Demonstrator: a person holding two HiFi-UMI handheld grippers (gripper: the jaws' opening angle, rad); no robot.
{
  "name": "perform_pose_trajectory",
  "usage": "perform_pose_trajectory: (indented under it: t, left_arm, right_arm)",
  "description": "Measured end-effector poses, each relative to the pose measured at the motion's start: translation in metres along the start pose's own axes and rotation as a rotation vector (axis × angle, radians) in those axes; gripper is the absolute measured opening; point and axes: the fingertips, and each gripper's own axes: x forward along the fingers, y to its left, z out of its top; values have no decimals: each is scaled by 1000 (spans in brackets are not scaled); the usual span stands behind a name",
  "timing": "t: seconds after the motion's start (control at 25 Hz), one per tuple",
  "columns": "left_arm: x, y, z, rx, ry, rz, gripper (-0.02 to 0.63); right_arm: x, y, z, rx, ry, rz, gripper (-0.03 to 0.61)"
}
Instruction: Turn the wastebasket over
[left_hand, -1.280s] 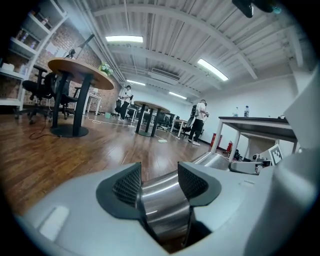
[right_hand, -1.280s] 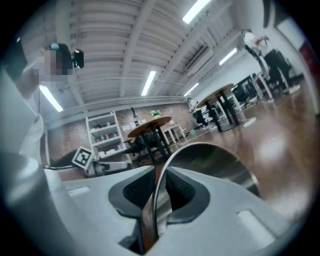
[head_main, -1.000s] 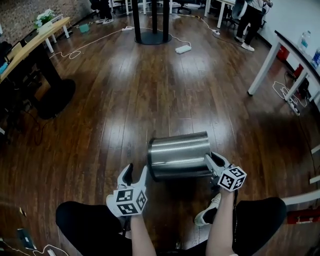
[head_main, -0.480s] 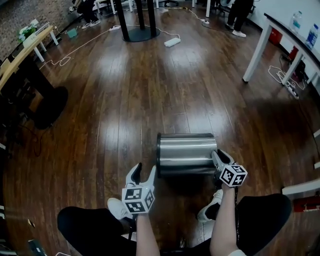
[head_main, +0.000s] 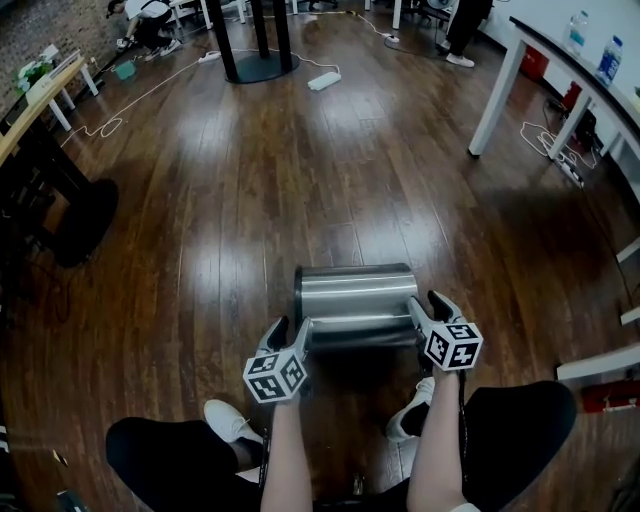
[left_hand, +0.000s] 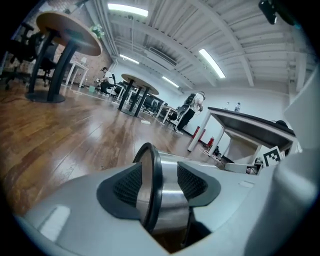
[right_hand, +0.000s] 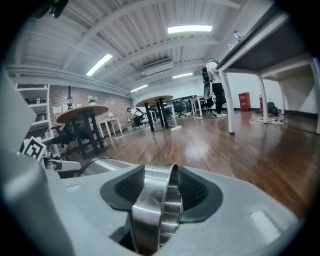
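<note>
L claw (head_main: 291, 327) moved onto wastebasket (head_main: 357, 298) rim, spread; R claw (head_main: 425, 301) opening round other end.

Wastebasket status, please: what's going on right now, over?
Left gripper open, straddling black-rimmed end. Right gripper opening, steel rim between jaws. Wastebasket on its side on floor, nothing against it.

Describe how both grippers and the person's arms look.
Both the left gripper and right gripper have light grey moulded bodies, dark ribbed pads inside the jaws, and a white cube with black square markers behind. No sleeves reach the forearms; the trousers are dark, the shoes white.
</note>
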Motion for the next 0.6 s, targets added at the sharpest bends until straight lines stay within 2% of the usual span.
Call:
perform_pose_trajectory:
  t: [0.16, 0.24, 0.28, 0.36, 0.44, 0.52, 0.6]
  left_arm:
    - [5, 10, -11, -82, -20, 34, 197]
    - [6, 8, -13, -121, -49, 2, 177]
    - [7, 6, -12, -131, -65, -13, 138]
    - [8, 5, -11, -131, -76, -24, 108]
    - [7, 5, -12, -136, -57, -46, 97]
    - [7, 6, -12, -143, -20, -72, 85]
    - [5, 9, -11, -135, 3, -61, 80]
  right_arm:
    - [7, 7, -11, -7, 47, 10, 189]
    - [9, 6, -19, -2, 76, 7, 189]
    - [10, 5, -22, 11, 85, 8, 189]
    - [10, 2, -25, 69, 83, 21, 167]
    - [10, 0, -26, 115, 86, 27, 125]
    - [11, 0, -25, 84, 109, 10, 118]
    - [15, 4, -24, 63, 108, -1, 120]
